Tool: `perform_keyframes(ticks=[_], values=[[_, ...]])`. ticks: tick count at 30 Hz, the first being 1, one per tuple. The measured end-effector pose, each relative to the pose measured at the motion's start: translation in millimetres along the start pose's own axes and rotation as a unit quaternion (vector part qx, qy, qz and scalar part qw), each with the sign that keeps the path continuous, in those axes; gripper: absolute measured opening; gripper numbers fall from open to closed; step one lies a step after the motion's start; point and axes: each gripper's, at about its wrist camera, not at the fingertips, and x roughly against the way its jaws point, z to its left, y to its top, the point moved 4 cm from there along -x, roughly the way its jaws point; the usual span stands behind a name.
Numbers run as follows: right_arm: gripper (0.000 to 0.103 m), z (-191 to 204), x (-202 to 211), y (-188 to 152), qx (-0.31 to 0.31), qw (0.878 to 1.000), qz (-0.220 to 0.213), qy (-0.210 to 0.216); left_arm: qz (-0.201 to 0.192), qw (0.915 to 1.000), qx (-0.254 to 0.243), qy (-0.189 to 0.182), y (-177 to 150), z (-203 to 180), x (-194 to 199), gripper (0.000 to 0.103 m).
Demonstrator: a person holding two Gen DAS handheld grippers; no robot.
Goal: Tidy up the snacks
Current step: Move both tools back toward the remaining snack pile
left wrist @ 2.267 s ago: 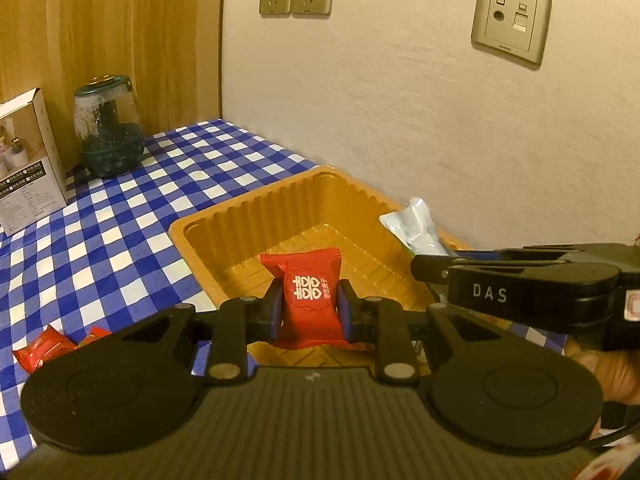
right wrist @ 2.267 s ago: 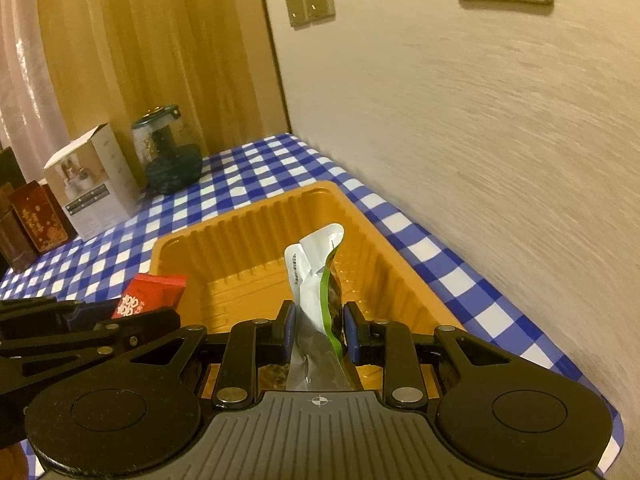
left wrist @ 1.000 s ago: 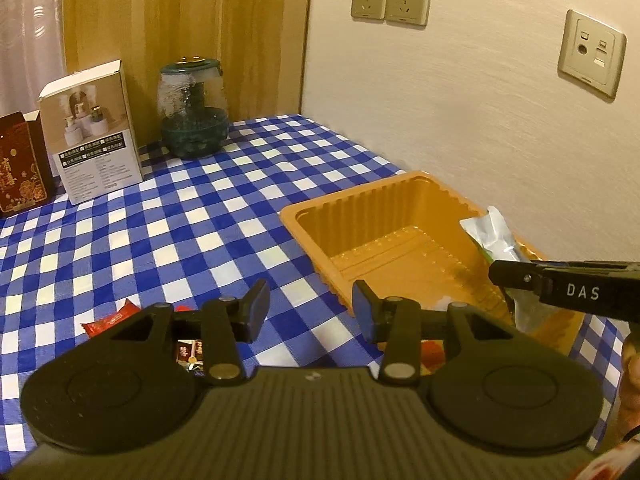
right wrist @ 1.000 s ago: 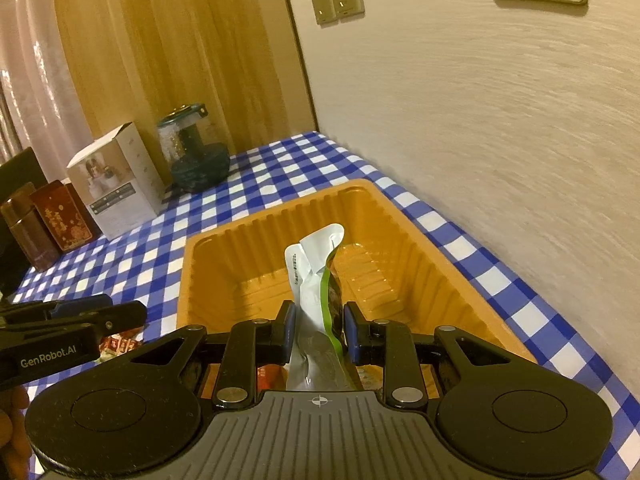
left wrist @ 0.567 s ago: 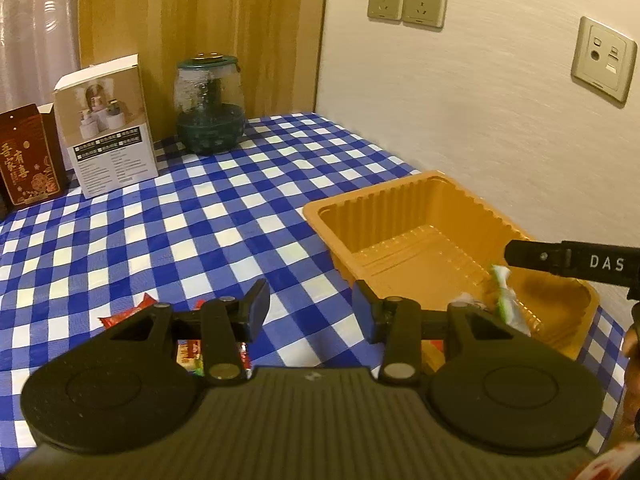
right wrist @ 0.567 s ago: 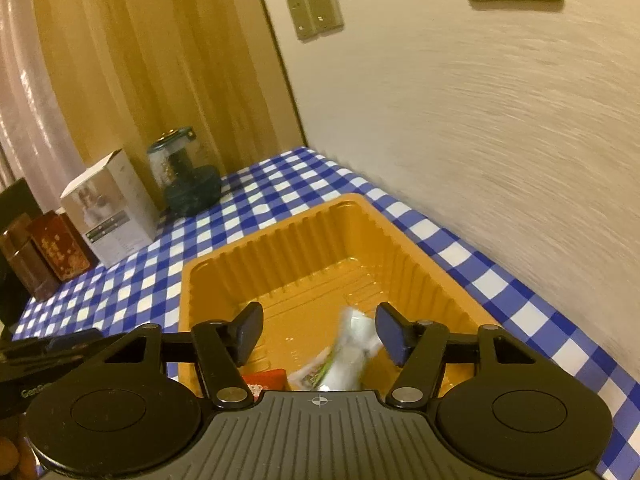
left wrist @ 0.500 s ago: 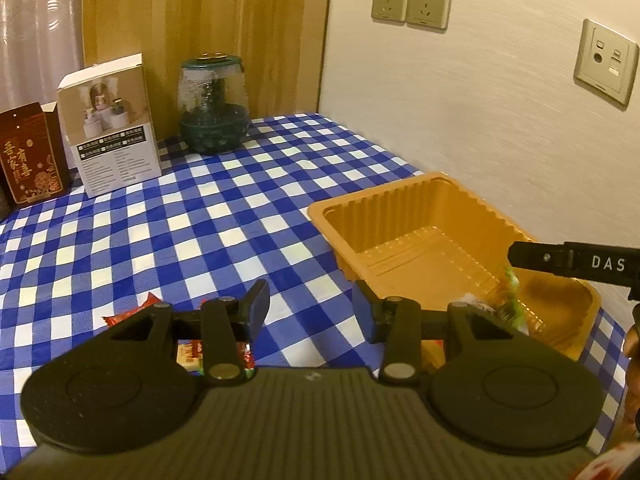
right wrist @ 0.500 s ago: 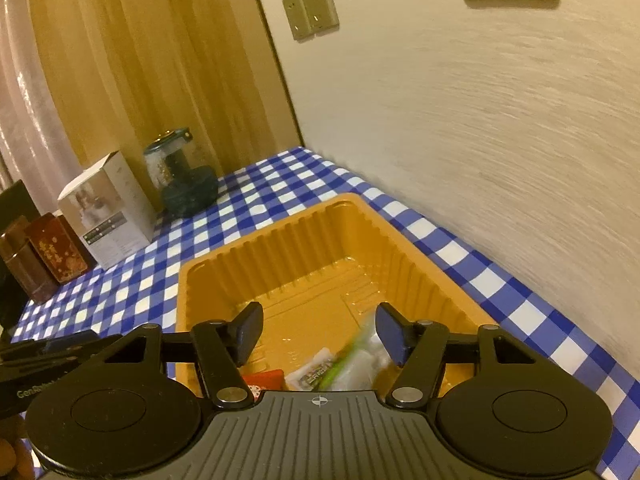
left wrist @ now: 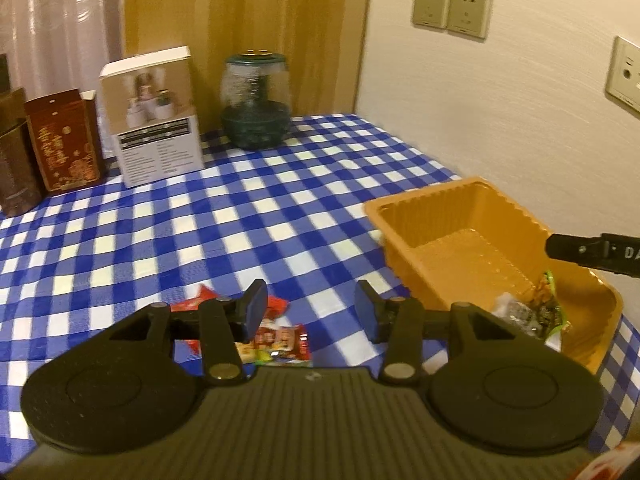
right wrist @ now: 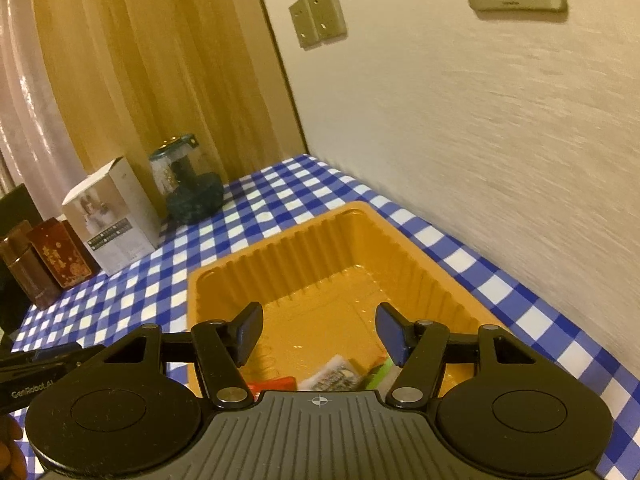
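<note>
Blue-and-white checked tablecloth (left wrist: 224,216) covers the whole table, pushed into a corner w/ the wall. Orange plastic tray (right wrist: 280,256) sits on it near the wall, prob. the collecting bin for the snacks, so it's kept within reach of both hands. At the back stand a white box (left wrist: 154,116), a glass jar (left wrist: 256,104) and a dark red box (left wrist: 60,138), well apart from the work area.

Right gripper (right wrist: 320,334) hangs over the tray's near end, jaws apart, nothing between them; they've just been opening. Below it, inside the tray, lie a green-and-silver pouch (left wrist: 532,312) and a red packet (right wrist: 274,383), i.e. already sorted.

Left gripper (left wrist: 311,312) is out over the cloth beside the tray, jaws parted and empty, having just widened a little. Loose snacks (left wrist: 276,338) lie on the cloth at its left finger, not yet in the tray; seems lined up to take one next
</note>
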Motion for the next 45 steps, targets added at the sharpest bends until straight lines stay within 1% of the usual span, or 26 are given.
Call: perform_keyframes(ticks=[16, 23, 30, 35, 39, 42, 45], values=[[0.063, 59, -2, -5, 0.048, 0.998, -0.01, 0.048, 0.005, 0.9973, 0.041, 0.061, -18, 77, 18, 0.046], [0.063, 89, -5, -14, 0.08, 0.994, -0.004, 0.072, 0.015, 0.9963, 0.043, 0.073, -27, 97, 21, 0.046], [0.063, 120, -3, -29, 0.124, 0.987, 0.005, 0.1, 0.029, 0.9958, 0.026, 0.083, -36, 107, 21, 0.046], [0.062, 146, -1, -55, 0.16, 0.978, 0.031, 0.129, 0.041, 0.9954, 0.019, 0.084, -41, 112, 19, 0.046], [0.062, 164, -2, -82, 0.197, 0.968, 0.059, 0.145, 0.047, 0.9952, 0.019, 0.084, -44, 115, 19, 0.046], [0.062, 168, -10, -100, 0.205, 0.965, 0.085, 0.139, 0.055, 0.995, 0.025, 0.08, -46, 115, 16, 0.046], [0.062, 165, -20, -113, 0.191, 0.967, 0.113, 0.128, 0.057, 0.9954, 0.019, 0.075, -46, 111, 15, 0.047]])
